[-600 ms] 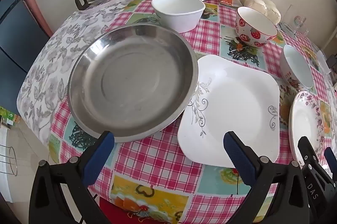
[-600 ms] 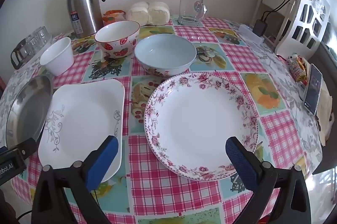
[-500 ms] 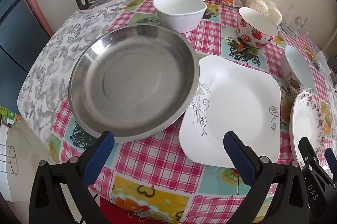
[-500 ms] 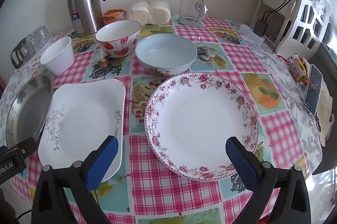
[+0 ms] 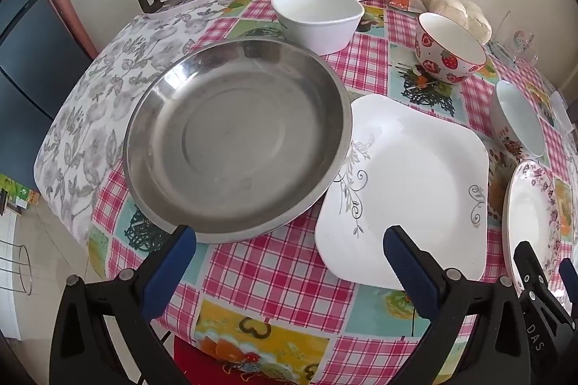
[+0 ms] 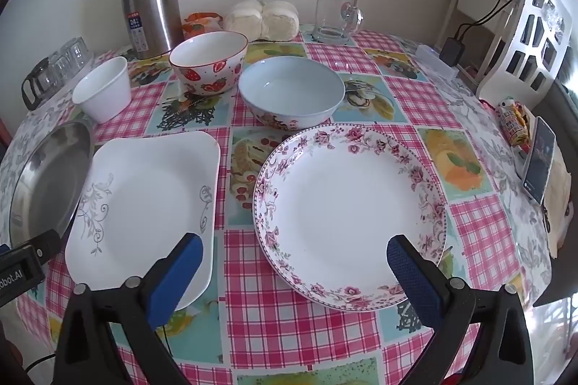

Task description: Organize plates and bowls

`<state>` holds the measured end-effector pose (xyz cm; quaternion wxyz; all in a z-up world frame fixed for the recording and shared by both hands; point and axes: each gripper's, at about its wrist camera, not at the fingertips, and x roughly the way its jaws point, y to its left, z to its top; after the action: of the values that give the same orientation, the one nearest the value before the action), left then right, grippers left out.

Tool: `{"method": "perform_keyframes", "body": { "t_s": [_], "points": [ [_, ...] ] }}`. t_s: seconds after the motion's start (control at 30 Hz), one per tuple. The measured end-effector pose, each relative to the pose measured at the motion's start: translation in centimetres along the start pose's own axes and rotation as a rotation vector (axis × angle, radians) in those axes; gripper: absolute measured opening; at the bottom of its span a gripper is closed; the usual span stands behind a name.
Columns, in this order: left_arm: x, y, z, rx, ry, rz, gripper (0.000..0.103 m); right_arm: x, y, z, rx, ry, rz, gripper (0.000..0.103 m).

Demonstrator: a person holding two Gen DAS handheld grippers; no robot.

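tablecloth (image 6: 289, 323) bare between square plate (image 6: 144, 204) and floral plate (image 6: 346, 208).

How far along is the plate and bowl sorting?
Nothing looks done: the round steel plate, square white plate, floral-rimmed round plate, white bowl, strawberry-print bowl and pale blue bowl all sit separately. Left gripper and right gripper are open, empty. All stacking remains.
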<state>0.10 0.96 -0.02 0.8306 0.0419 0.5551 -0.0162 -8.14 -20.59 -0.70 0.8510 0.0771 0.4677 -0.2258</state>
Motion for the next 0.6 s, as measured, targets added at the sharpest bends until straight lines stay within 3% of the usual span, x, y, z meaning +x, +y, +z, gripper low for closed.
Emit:
{"method": "perform_keyframes", "body": {
  "t_s": [0.6],
  "points": [
    [0.08,-0.22,0.08,-0.017,0.007,0.001,0.103,0.4,0.17,-0.08,-0.023,0.015,-0.001,0.103]
  ]
}}
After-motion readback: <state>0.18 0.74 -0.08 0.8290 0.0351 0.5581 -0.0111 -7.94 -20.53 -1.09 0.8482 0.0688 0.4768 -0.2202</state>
